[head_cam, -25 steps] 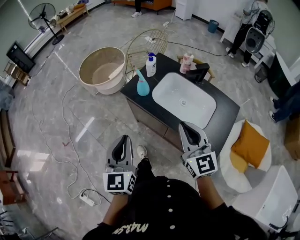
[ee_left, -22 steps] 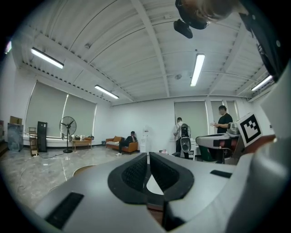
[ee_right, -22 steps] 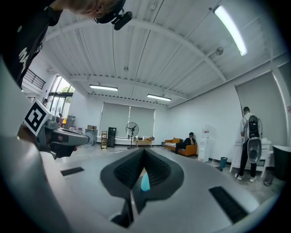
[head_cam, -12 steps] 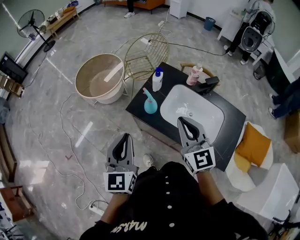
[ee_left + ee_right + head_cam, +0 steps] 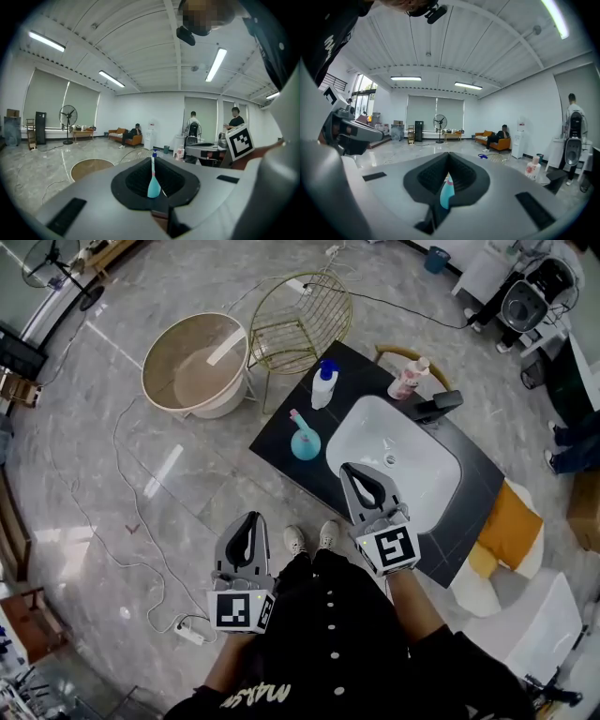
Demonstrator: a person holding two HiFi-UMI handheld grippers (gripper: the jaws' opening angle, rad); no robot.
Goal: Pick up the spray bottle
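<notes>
The left tool (image 5: 249, 518) and right tool (image 5: 350, 469) are hovering clenched and empty, both apart from the teal spray bottle (image 5: 303, 439), which is standing upright on the black bench (image 5: 281, 425) beside the white sink (image 5: 412, 465).

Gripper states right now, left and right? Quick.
Left gripper: closed, holding nothing.
Right gripper: closed, holding nothing; the teal plastic spray bottle sits untouched on the black countertop.
</notes>
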